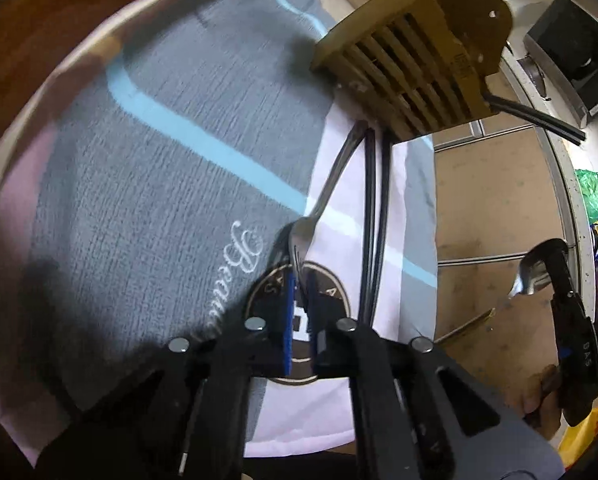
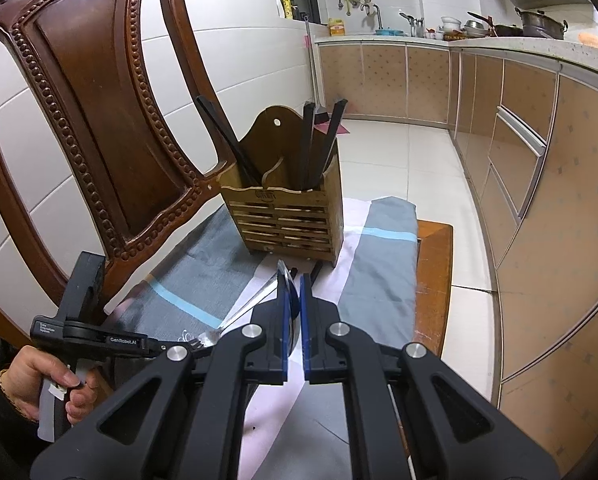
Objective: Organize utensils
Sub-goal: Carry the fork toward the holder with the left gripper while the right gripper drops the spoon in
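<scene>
You are pinching a fork (image 1: 299,236) in the left gripper (image 1: 301,280) and a spoon (image 2: 290,296) in the right gripper (image 2: 295,300), both awaiting the holder (image 2: 287,216) at twelve o'clock, chopsticks (image 1: 373,216) lying unsorted

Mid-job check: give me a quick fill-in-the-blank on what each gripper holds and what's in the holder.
1. The left gripper is shut on a ____.
2. The right gripper is shut on a ____.
3. The wooden holder on the cloth contains black ____.
Missing words: fork; spoon; chopsticks.
</scene>
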The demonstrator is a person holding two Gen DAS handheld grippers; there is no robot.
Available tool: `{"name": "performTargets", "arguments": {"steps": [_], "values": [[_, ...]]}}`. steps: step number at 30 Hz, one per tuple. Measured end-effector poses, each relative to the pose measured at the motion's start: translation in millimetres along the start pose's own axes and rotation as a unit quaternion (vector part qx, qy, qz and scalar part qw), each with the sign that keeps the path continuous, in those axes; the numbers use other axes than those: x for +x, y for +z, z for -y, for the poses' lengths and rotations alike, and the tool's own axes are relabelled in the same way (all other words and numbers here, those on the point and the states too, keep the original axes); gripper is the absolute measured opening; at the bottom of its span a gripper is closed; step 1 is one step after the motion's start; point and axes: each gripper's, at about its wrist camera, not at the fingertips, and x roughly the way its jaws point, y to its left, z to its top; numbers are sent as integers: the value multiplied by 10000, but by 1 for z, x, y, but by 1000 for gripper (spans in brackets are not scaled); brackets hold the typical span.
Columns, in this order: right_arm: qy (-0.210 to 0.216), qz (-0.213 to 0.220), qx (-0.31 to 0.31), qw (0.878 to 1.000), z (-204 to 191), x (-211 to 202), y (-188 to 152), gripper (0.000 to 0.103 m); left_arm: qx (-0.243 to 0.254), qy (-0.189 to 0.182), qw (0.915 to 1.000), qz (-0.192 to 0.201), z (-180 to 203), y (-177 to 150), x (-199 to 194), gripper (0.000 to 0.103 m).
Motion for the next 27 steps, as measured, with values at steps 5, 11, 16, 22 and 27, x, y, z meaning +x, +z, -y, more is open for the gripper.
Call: {"name": "performTargets", "arguments": {"steps": [5, 11, 16, 22, 27], "values": [[-18, -1, -7, 10000, 0, -1, 0, 5, 253, 9, 9995, 171, 13, 2, -18, 5], [-57, 126, 1, 9999, 0, -7, 1, 5, 1715, 819, 9760, 1068, 62, -13, -60, 1], [-95, 317, 8, 9995, -2, -16, 4, 5, 2675, 1323, 9360, 1866, 94, -27, -83, 1], [-170, 730, -25, 9972, -7, -35, 9, 5, 3143, 1441, 9045, 2496, 114, -35, -100, 1], [-241, 1174, -18, 9928, -10, -52, 13, 5, 3358, 1500, 8795, 3019, 135, -37, -123, 1]]}}
